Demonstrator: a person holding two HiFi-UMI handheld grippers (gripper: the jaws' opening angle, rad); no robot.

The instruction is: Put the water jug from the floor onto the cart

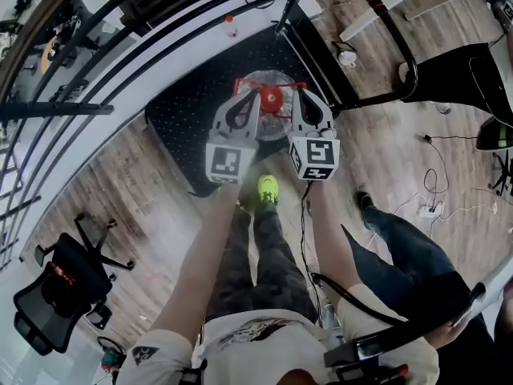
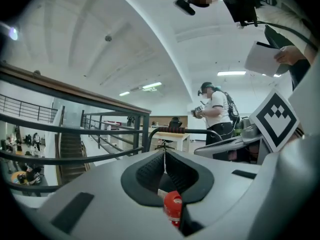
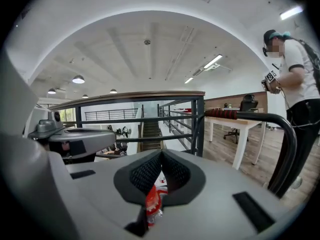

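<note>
Left grey two-jaw gripper (image 1: 255, 101): bare forearm stretched forward and down, jaws closed on the red plastic handle (image 2: 173, 206) of the clear round water jug (image 1: 274, 77). Right grey two-jaw gripper (image 1: 296, 101): forearm parallel, just beside the left, jaws likewise clamped on that handle. Jug sits over the black textured cart deck (image 1: 184, 111); contact with it unclear.

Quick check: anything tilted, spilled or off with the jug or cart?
Nothing stands out. The jug is upright over the cart, between the left gripper and the right gripper, both shut. Its red cap is on and centred. No spill shows on the black deck.
</note>
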